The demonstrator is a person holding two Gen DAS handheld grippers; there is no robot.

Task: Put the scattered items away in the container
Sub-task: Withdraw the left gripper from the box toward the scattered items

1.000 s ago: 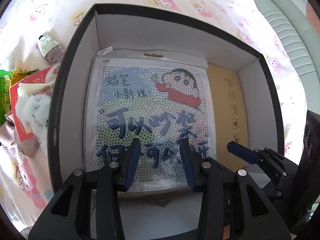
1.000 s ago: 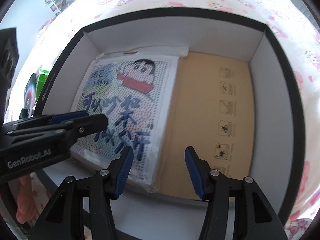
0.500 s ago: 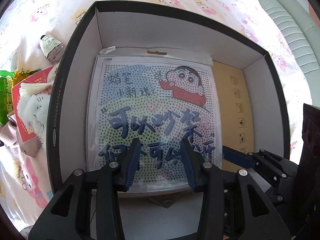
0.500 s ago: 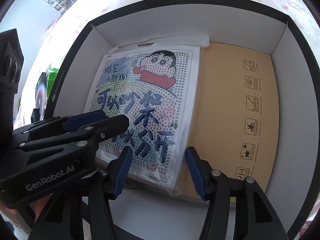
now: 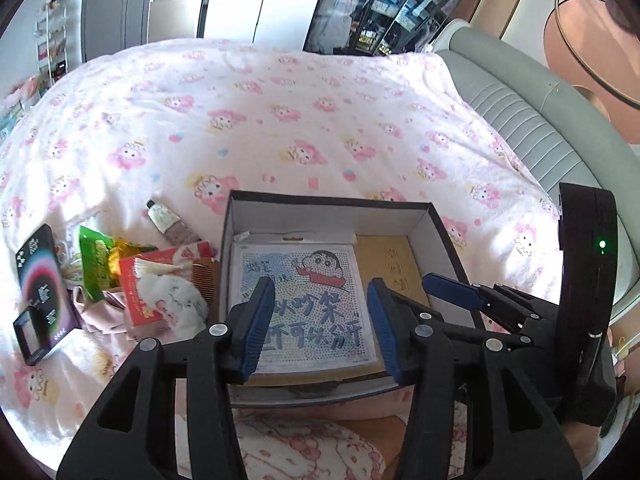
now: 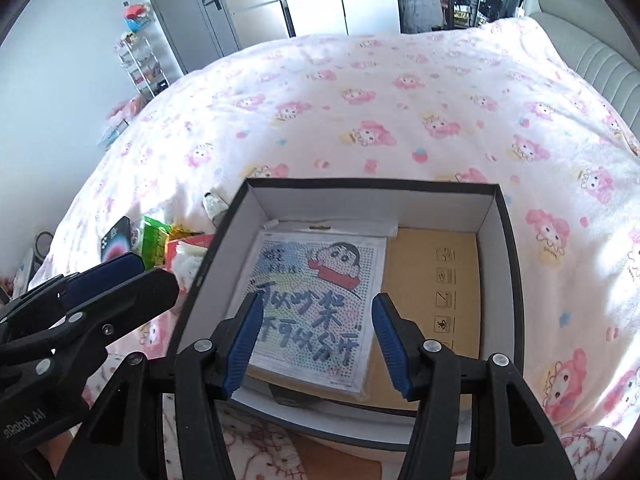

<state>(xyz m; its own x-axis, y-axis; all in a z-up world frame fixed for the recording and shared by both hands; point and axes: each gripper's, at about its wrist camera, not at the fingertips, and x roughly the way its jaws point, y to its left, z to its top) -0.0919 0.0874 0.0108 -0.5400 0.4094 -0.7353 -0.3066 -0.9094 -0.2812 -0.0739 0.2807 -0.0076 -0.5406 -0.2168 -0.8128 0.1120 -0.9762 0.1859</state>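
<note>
A black box (image 5: 328,203) with white inner walls sits on the bed. A cartoon bead-kit pack (image 5: 308,280) lies flat on its brown floor (image 6: 432,280). My left gripper (image 5: 320,286) hovers above the box's near edge, its jaws opening with nothing between them. My right gripper (image 6: 317,299) hangs beside it over the pack (image 6: 316,280), open and empty. Left of the box lie a hand-cream tube (image 5: 164,220), a green snack pack (image 5: 94,264), a red packet with a white plush (image 5: 160,292), a wooden comb (image 5: 204,280) and a black card box (image 5: 40,300).
The bed's pink cartoon sheet (image 5: 280,120) spreads all round the box. A grey padded headboard (image 5: 540,128) runs along the right. A wire shelf rack (image 6: 140,60) and grey cabinets stand beyond the bed. A person's pyjama-clad leg (image 5: 312,452) is just below the box.
Both grippers have risen and tipped up away from the box, so the bed and room come into view. The left jaws stand wider. The pack has stayed where it lay.
</note>
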